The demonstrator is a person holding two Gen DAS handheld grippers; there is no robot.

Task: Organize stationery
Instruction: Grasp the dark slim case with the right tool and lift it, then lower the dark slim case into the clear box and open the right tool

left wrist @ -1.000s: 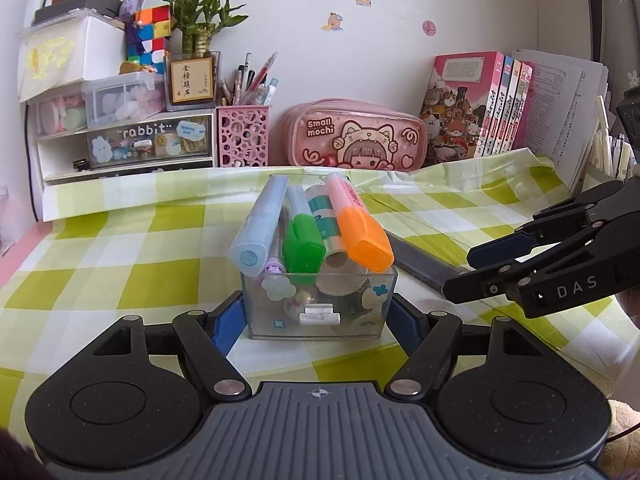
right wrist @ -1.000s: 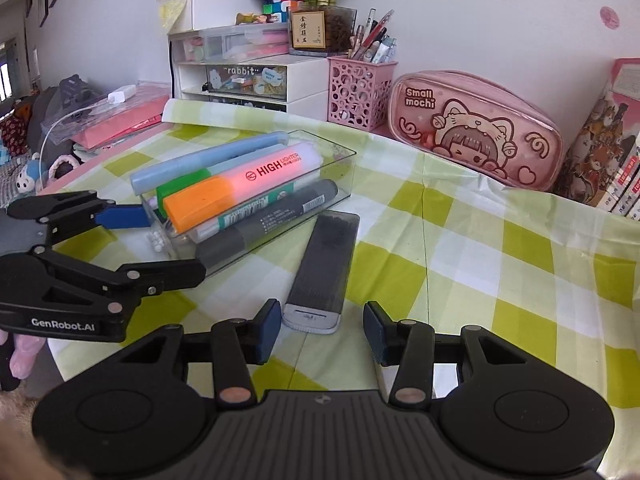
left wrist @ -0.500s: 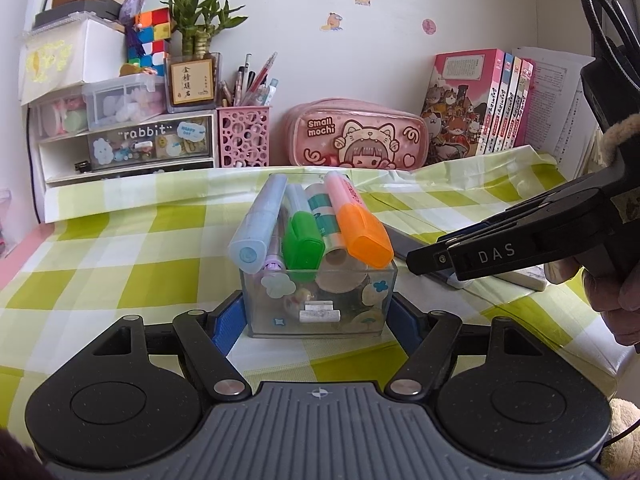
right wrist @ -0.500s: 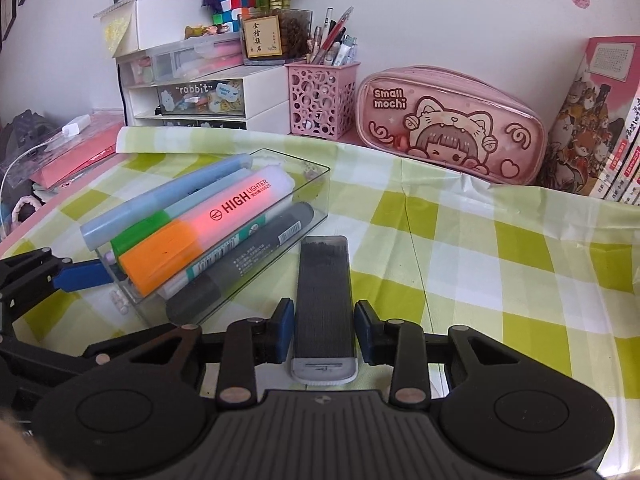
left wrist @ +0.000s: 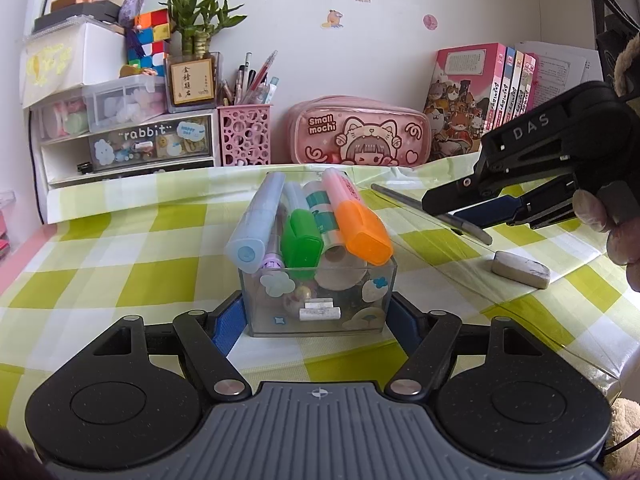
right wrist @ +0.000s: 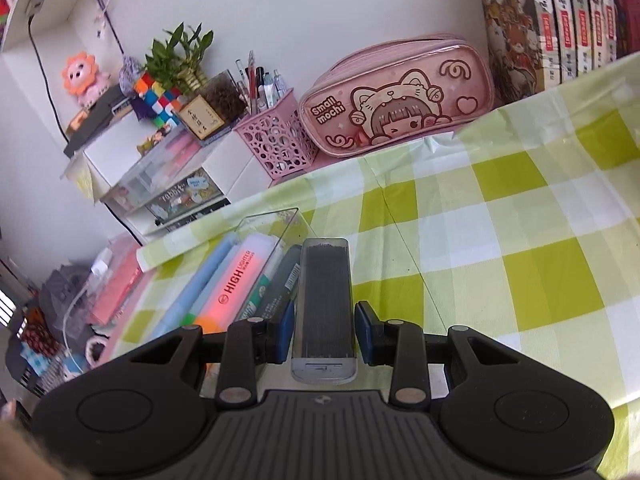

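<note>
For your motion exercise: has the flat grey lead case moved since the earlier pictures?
Yes. The lead case has come up off the checked tablecloth, tilted in the right gripper; in the left view it hangs above the eraser.

We see bright, even daylight, soft shadows, sharp centres, and strong fisheye bending at the edges.

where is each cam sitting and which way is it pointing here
Left wrist: sits on the left gripper, low over the checked tablecloth, facing the back wall; its fingers flank the clear box of markers; the right gripper and a hand show at right.
Right wrist: sits on the right gripper, raised and rolled, looking along the lead case held off the tablecloth; only its own fingers show.
Shared: the clear box, pink pencil case, pink pen cup.
</note>
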